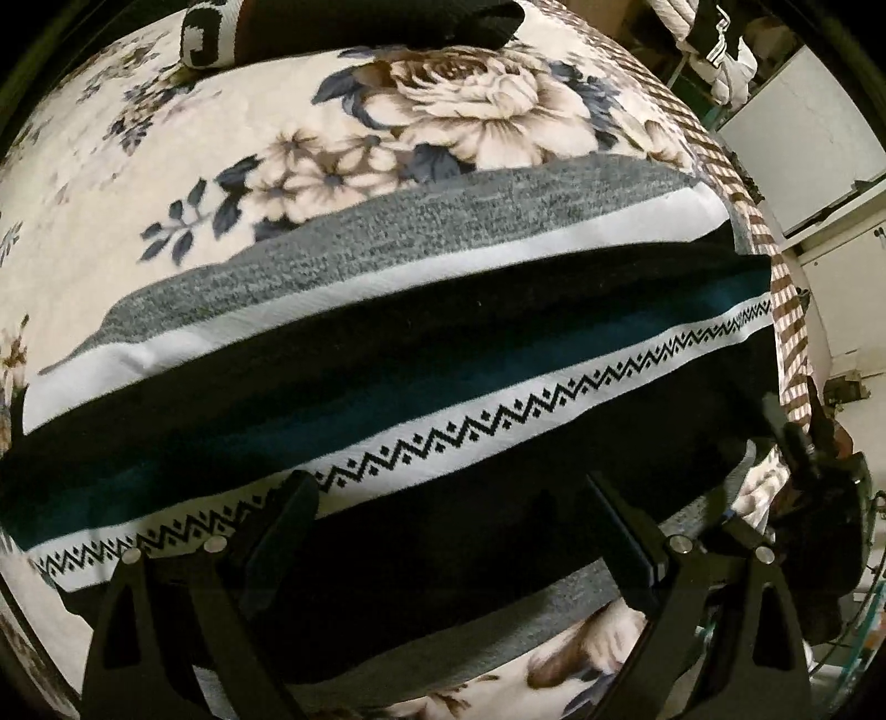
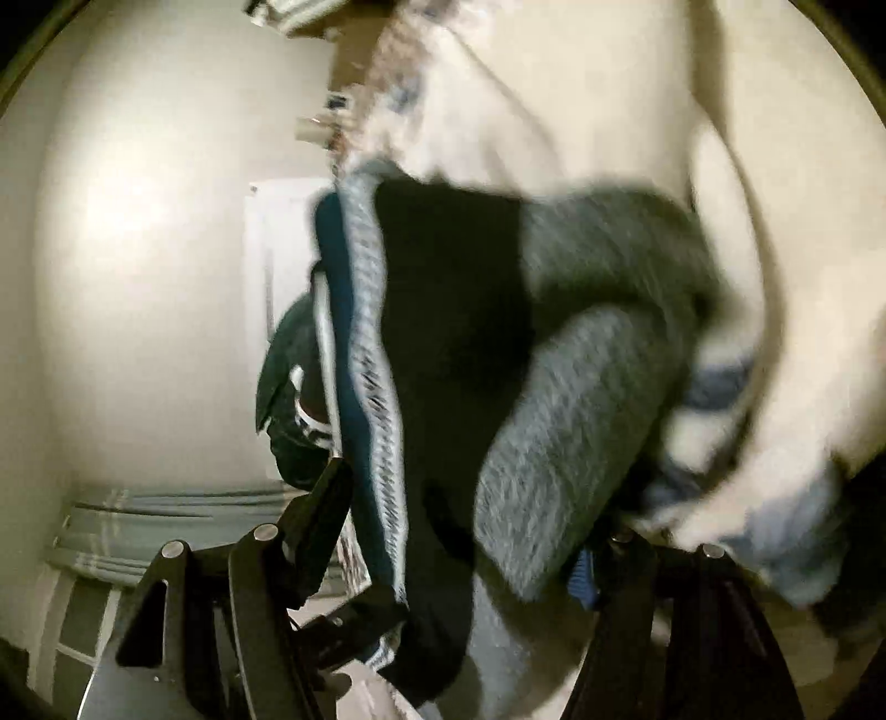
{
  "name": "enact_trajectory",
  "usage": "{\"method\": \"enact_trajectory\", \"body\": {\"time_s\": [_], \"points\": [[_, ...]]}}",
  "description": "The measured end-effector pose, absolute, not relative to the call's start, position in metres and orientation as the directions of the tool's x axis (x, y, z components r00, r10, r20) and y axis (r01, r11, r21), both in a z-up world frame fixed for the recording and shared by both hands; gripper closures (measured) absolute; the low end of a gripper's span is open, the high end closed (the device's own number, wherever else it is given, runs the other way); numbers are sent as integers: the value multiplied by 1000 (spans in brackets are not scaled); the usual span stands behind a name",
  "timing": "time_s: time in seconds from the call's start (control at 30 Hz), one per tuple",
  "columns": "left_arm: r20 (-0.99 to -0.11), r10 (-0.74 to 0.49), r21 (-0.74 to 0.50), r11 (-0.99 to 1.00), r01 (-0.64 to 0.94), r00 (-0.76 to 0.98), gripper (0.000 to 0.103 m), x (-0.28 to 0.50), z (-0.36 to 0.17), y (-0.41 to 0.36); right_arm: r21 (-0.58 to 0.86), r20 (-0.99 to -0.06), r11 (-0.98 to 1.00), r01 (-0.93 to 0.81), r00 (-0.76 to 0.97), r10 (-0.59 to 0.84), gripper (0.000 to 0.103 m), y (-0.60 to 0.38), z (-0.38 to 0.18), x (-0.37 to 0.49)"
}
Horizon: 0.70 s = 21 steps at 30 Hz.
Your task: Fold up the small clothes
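A striped knitted garment (image 1: 421,354) in grey, white, black and teal, with a zigzag band, lies folded across a floral blanket (image 1: 166,166). My left gripper (image 1: 448,504) hovers just over its near black stripe, jaws wide apart and empty. My right gripper (image 2: 470,526) shows in the blurred right wrist view with its jaws spread around the garment's (image 2: 443,343) end; the cloth hangs between the fingers. The right gripper also appears at the right edge of the left wrist view (image 1: 803,443).
A dark folded garment with white lettering (image 1: 343,27) lies at the far edge of the blanket. A checked blanket border (image 1: 786,310) runs down the right. White cabinets (image 1: 808,138) stand beyond. A pale wall (image 2: 138,249) fills the right wrist view's left.
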<state>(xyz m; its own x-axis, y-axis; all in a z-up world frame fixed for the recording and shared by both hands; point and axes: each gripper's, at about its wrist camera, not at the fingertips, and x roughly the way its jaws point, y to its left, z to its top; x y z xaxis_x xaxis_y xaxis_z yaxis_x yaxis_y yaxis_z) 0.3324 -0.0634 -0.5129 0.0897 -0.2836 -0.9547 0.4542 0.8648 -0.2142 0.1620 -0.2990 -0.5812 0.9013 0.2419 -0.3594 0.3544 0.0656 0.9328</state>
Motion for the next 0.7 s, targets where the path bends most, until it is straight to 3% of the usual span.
{"method": "enact_trajectory", "body": {"time_s": [0.2, 0.47, 0.7], "points": [[-950, -293, -217, 865, 452, 105, 7, 341, -506, -62, 926, -378, 51, 375, 909, 177, 33, -313, -588, 167], [-945, -303, -219, 865, 451, 122, 7, 351, -502, -63, 960, -277, 77, 268, 946, 168, 31, -321, -573, 190], [-931, -321, -219, 872, 439, 173, 7, 373, -494, -66, 960, -273, 112, 256, 945, 179, 27, -342, -577, 219]]}}
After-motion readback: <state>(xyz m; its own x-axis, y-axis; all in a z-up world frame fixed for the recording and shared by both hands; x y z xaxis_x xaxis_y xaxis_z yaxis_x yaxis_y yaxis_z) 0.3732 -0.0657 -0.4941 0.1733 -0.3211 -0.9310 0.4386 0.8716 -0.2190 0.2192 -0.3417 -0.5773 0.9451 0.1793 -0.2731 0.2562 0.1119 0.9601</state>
